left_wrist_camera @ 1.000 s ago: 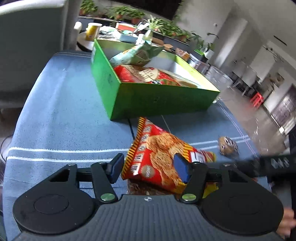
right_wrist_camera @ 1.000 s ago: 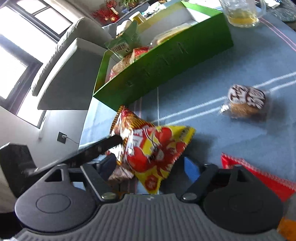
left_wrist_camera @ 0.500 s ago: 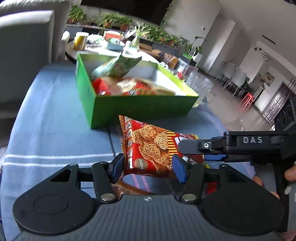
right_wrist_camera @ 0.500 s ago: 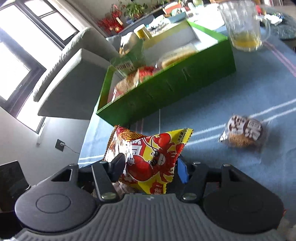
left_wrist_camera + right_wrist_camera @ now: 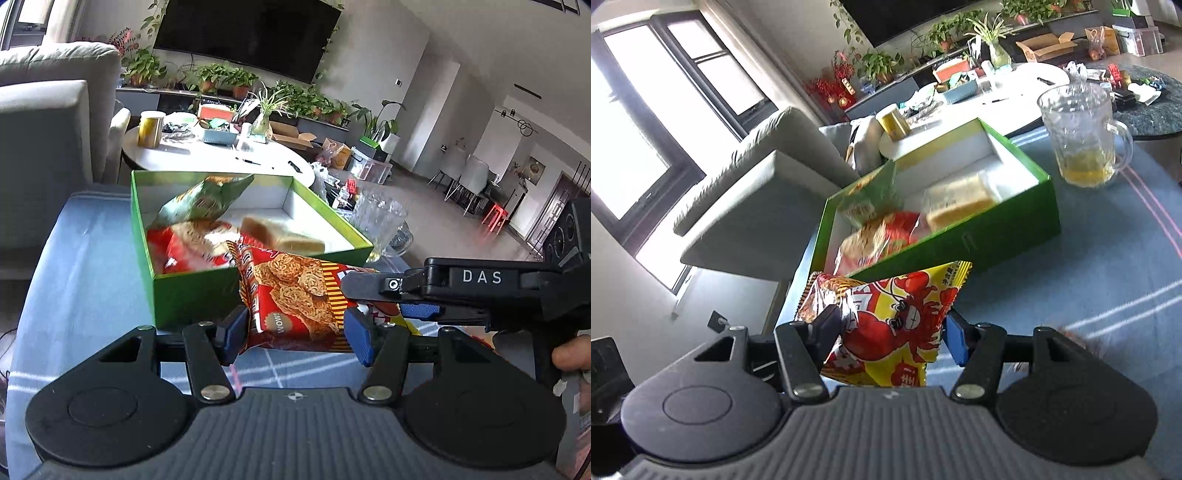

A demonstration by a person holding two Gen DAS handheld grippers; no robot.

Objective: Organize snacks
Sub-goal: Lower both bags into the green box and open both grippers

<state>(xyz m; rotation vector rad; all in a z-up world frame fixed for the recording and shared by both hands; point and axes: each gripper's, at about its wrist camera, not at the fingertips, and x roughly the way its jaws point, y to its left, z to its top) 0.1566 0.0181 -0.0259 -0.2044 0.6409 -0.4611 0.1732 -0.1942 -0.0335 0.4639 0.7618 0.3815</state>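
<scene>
Holding a red snack bag [image 5: 295, 302] between its blue pads, the left gripper [image 5: 293, 330] is clamped on the bag's lower part; the word "WOW!" is readable there, printed upside down beside pictures of round noodle crisps. Behind the bag stands the green box [image 5: 192, 291] on the blue cloth [image 5: 85, 280], with a green packet, a red packet and a wrapped pale cake inside, all blurred. To the right, the right gripper [image 5: 890, 332] carries the letters "DAS" on its side in the left view. Its fingers are closed on a yellow bag with a red lobster [image 5: 897, 321]; the small Chinese text on it is too blurred to read. A glass mug [image 5: 1082, 136] stands right of the box.
</scene>
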